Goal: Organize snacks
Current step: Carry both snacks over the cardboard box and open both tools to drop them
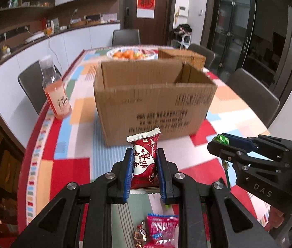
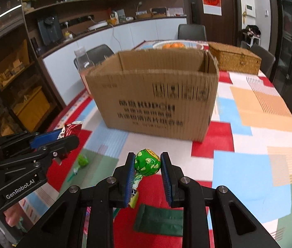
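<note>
The left gripper point(image 1: 144, 165) is closed on a red snack packet point(image 1: 144, 161), its blue pads pressing the packet's two sides so that the packet stands upright between them, its white crimped top poking above the fingertips. The right gripper point(image 2: 147, 164) is clamped on the round head of a green lollipop point(image 2: 147, 162), whose wrapper tail and stick hang down between the fingers. Both grippers are held above the surface point(image 2: 249, 165), which is covered with a cloth of red, blue, orange and green patches, and both point toward an open cardboard box point(image 1: 154, 103) standing just ahead of them. In the left wrist view a pink snack packet point(image 1: 162, 229) and a small foil-wrapped candy point(image 1: 140, 234) lie on the surface below the left gripper. In the right wrist view a second green lollipop point(image 2: 81, 162) lies on the cloth between the two grippers, and a dark green pouch point(image 2: 159, 221) lies beneath the right one. A bottle of orange liquid point(image 1: 56, 88) stands left of the box; a white basket of oranges point(image 1: 132, 54) and a wicker case point(image 2: 236, 60) sit behind it.
</note>
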Motion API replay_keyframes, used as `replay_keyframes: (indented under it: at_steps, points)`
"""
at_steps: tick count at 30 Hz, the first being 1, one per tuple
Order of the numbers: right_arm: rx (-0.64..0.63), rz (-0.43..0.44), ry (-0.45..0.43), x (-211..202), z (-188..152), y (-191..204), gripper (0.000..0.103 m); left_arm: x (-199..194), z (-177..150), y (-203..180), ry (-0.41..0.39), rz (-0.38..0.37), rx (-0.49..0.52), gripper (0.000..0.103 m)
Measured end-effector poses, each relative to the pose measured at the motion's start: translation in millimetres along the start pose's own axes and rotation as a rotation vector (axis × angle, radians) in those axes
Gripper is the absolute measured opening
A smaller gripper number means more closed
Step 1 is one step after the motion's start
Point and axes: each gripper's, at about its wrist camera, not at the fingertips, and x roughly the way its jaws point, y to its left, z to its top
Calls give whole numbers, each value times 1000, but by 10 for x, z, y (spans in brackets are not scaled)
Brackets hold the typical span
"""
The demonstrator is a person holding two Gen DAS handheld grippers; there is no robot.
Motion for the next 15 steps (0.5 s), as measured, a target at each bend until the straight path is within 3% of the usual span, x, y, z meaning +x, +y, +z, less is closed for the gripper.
replay_keyframes:
  at_steps: [15]
  points:
    - [-20, 21, -179, -332, 662, 40, 26, -189, 679, 87, -152, 26, -12, 23]
